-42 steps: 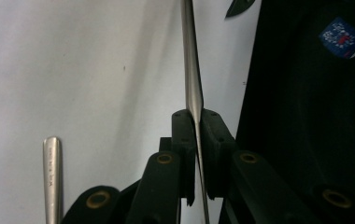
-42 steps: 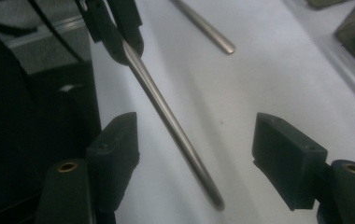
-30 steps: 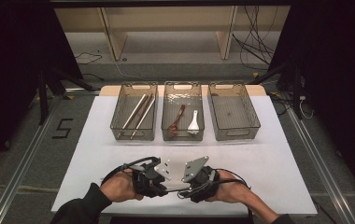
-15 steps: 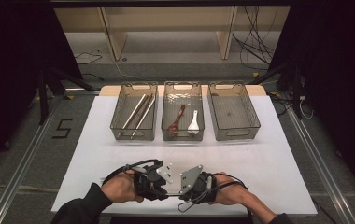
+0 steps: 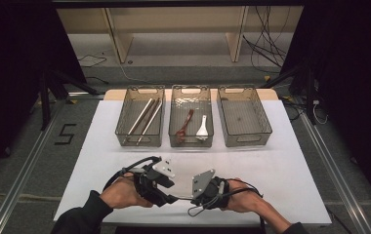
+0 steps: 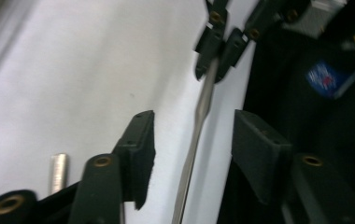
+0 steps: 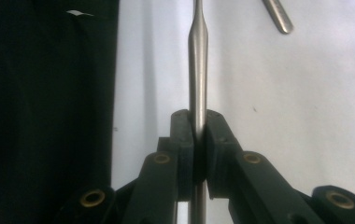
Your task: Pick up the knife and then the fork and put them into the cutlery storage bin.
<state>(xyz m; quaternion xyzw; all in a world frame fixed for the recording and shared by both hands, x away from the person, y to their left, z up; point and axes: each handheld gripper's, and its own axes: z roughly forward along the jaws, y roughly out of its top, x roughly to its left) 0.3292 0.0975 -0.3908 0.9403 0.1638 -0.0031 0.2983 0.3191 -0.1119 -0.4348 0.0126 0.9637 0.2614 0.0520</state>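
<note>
A slim steel utensil handle [image 7: 197, 56] runs between the two grippers near the table's front edge [image 5: 182, 198]. My right gripper [image 7: 198, 126] is shut on it, pads pressed to both sides; in the high view this gripper [image 5: 193, 197] faces left. My left gripper [image 6: 194, 123] has just been opening: its jaws stand apart with the utensil [image 6: 202, 105] between them, touching neither pad. In the high view the left gripper [image 5: 171, 197] faces right, tip to tip with the other. The right gripper's shut jaws [image 6: 220, 51] show ahead in the left gripper view.
Three clear bins stand in a row at the back: the left bin [image 5: 139, 144] holds long metal sticks, the middle bin [image 5: 191, 145] a brown spoon [image 5: 184, 124] and a white spoon [image 5: 202, 127], and the right bin [image 5: 247, 144] nothing. Another metal piece [image 7: 278, 16] lies on the white tabletop nearby.
The left gripper has shifted slightly back and to the left, away from the right one. The right hand has barely moved.
</note>
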